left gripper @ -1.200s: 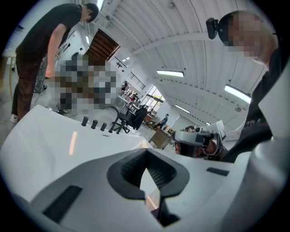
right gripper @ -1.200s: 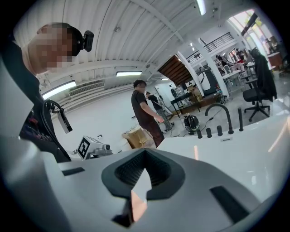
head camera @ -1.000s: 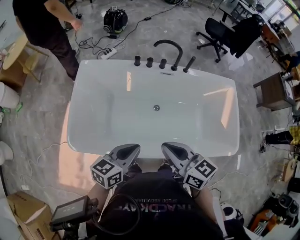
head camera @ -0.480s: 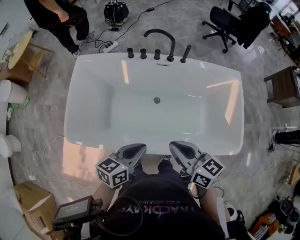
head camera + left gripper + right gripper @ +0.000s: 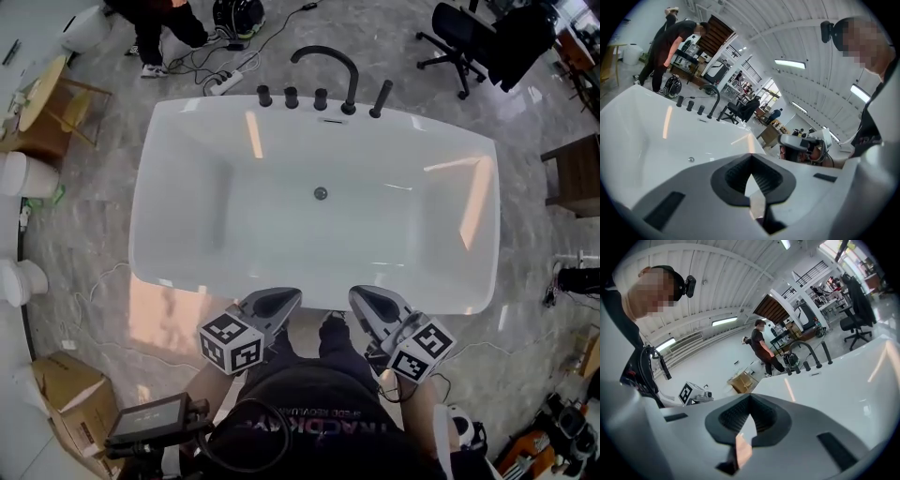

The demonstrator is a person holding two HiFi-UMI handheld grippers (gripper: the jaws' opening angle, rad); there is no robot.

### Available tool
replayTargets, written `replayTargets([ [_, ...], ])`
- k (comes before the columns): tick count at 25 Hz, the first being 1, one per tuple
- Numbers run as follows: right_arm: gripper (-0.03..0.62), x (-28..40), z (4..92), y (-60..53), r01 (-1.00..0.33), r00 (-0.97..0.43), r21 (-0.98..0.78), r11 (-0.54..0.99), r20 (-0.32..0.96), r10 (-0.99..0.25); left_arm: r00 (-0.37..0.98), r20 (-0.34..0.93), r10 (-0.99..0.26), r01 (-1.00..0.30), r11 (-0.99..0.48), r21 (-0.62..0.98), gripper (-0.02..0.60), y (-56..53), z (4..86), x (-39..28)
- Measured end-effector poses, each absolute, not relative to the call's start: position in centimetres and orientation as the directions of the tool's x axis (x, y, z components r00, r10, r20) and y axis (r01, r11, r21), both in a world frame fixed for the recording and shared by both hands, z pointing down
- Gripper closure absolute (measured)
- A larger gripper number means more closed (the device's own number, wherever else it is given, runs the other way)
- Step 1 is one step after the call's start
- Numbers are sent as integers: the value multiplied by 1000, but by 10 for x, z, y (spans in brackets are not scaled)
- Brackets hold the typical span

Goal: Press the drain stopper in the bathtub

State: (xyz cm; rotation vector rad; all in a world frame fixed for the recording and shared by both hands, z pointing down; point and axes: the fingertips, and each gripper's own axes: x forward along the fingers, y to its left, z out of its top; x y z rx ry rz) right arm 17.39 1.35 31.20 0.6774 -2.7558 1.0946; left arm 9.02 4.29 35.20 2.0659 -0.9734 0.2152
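Observation:
The white bathtub (image 5: pixel 169 272) fills the middle of the head view. Its small round metal drain stopper (image 5: pixel 321 193) sits in the tub floor, and it also shows as a small dot in the left gripper view (image 5: pixel 691 160). My left gripper (image 5: pixel 286 298) and right gripper (image 5: pixel 361 294) hover side by side at the tub's near rim, well short of the stopper. Both are shut, with nothing between the jaws. The left gripper (image 5: pixel 751 157) points across the tub; the right gripper (image 5: pixel 750 397) points toward the tub's far left rim.
A black arched faucet (image 5: pixel 328 61) and several black knobs (image 5: pixel 291 97) stand on the far rim. Behind it, cables and a power strip (image 5: pixel 223 84) lie beside a person's legs (image 5: pixel 159 23). An office chair (image 5: pixel 459 42) stands far right, a cardboard box (image 5: pixel 66 394) near left.
The person behind the tub has walked away toward the top left edge. The head view has shifted slightly; both grippers stay shut at the near rim.

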Motion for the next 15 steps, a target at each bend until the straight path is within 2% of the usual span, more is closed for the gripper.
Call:
replayTargets([
  [6, 578, 171, 341, 5, -488, -870, -623, 611, 298, -392, 667, 518, -535, -738, -381, 557, 574, 48, 381, 72],
  [12, 577, 166, 381, -26, -526, -850, -594, 608, 360, -384, 639, 582, -503, -765, -492, 415, 574, 30, 425, 64],
  [15, 579, 161, 397, -50, -541, -841, -565, 623, 381, -385, 644, 590, -487, -757, -521, 396, 574, 19, 447, 62],
])
